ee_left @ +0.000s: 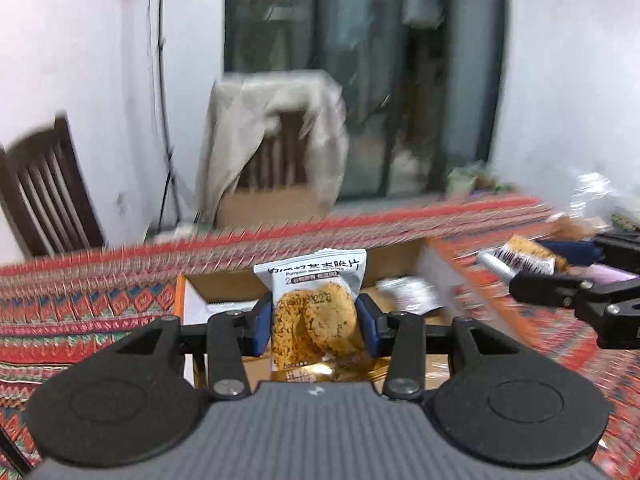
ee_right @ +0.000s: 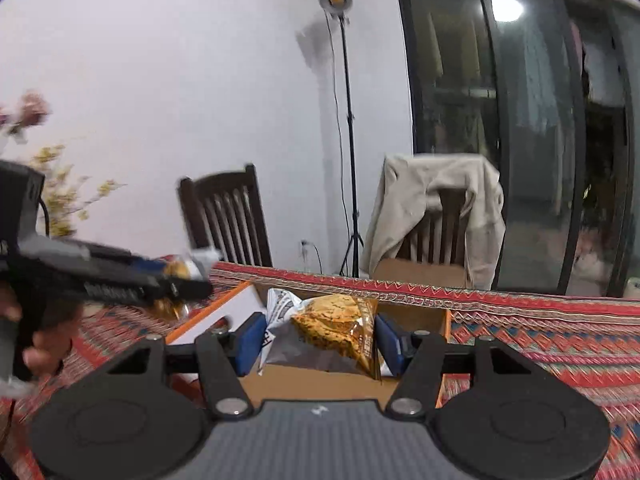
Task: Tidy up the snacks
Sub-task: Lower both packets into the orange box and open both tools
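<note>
black tool (ee_left: 315, 320), blue pads (ee_left: 262, 322), silver screws, ribbed grey body.

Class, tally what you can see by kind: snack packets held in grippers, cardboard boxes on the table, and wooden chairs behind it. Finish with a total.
Snack packets held: 2
Cardboard boxes: 1
Wooden chairs: 2
Total: 5

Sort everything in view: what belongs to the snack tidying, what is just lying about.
Job:
- pumpkin seed crisp packet, in left tongs
- orange snack packet, in right tongs
- cardboard box

Lying about:
- chairs
- beige jacket
- light stand
- patterned tablecloth
</note>
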Tool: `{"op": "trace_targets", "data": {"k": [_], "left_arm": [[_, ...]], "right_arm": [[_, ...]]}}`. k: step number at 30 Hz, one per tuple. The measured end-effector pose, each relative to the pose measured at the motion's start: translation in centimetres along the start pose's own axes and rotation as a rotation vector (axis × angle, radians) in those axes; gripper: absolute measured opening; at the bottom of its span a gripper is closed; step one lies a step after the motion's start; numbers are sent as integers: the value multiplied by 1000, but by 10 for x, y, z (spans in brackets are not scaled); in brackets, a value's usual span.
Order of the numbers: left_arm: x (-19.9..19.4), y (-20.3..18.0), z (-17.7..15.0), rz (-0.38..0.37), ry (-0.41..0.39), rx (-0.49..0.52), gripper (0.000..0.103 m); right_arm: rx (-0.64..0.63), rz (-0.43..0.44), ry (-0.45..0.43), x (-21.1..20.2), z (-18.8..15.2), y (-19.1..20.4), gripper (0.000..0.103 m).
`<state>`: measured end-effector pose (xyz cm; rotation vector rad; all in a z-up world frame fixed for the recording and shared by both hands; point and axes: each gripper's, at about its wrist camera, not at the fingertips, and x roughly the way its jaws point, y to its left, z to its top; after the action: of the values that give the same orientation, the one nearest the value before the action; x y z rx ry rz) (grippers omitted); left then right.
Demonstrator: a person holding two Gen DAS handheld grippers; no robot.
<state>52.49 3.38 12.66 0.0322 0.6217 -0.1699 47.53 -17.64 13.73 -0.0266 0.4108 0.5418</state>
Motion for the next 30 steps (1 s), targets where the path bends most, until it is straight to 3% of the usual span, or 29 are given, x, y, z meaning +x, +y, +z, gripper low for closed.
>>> {"op": "trace_targets", "data": {"k": [3,6,12,14,16,17,22,30], "left_arm": [[62,17,9,-11,123,-79,44],[108,28,8,-16,194,-135,44],[158,31,-1,24,288,-118,47],[158,29,-2,15,285,-112,53],[156,32,-3,5,281,-116,70],[158,33,-4,-8,295,-125,71],[157,39,-5,-9,280,-163,74],[110,33,4,43,202,-125,83]], "right_arm": [[25,-45,112,79,17,-18,59],[77,-100,217,145,16,-34,59],[170,-117,360,221,-4,-47,63],[174,-132,408,229,-13,-46,67],[167,-136,413,230,-14,-44,72],[167,-135,407,229,-14,-43,77],[149,-144,403,226,-17,-40,77],[75,-189,383,218,-7,-32,77]]}}
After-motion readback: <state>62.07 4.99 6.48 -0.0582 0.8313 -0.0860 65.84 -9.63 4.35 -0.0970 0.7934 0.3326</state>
